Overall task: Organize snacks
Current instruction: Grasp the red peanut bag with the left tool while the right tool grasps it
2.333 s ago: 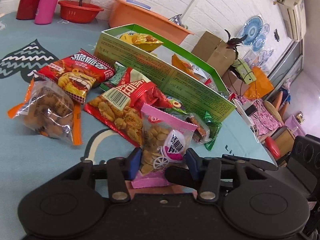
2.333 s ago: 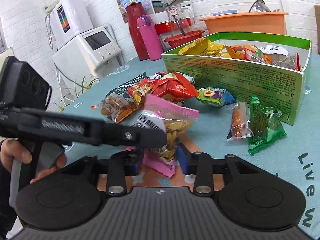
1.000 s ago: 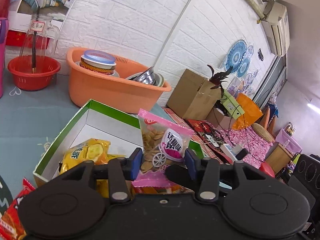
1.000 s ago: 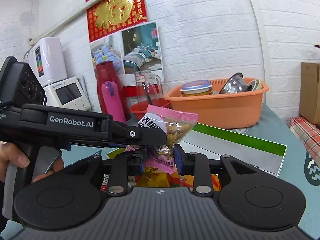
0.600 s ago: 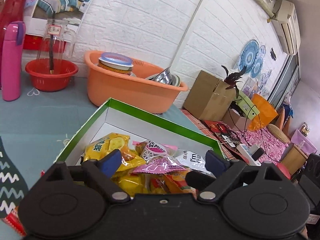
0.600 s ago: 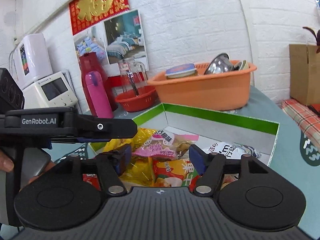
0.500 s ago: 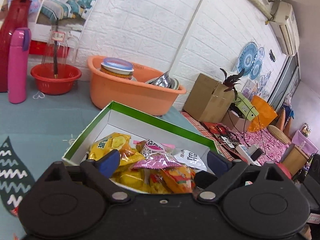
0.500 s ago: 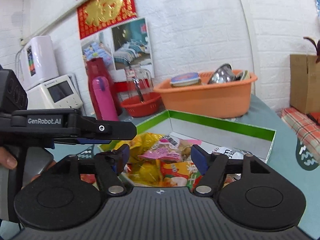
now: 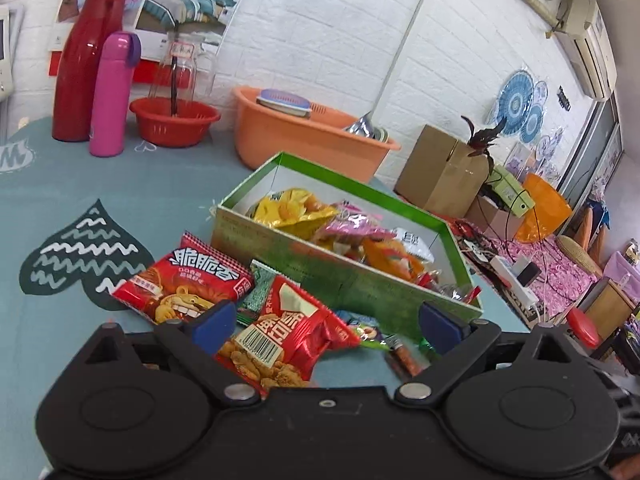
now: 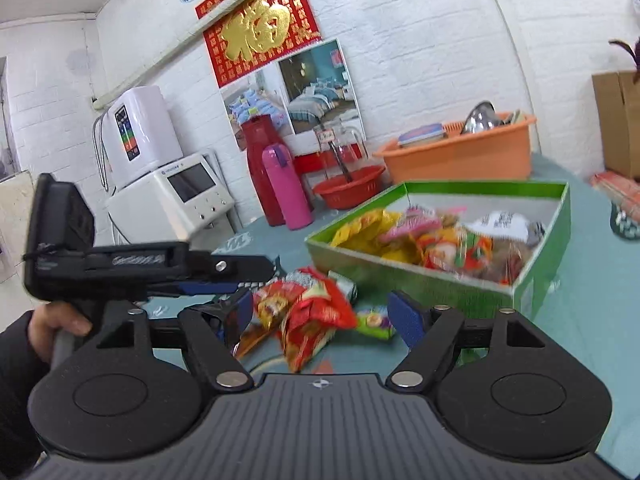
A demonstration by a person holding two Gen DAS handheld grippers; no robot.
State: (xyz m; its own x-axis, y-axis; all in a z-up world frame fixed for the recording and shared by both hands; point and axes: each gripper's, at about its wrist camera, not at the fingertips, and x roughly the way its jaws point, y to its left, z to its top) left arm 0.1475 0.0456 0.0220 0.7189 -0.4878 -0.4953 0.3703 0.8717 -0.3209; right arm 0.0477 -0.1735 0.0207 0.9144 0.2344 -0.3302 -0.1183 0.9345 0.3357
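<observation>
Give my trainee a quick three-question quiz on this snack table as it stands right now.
1. True or false: the left gripper grips a packet.
2. Where does the pink packet lie? A) in the green box B) on the table C) in the orange basin
3. Fill in: the bottle beside the red flask is ____.

Key: 1 false, its jaws stand open and empty; 2 A; 3 pink.

One green box (image 9: 344, 276), two red snack packets (image 9: 288, 340), two bottles (image 9: 112, 92), two basins (image 9: 308, 136)
</observation>
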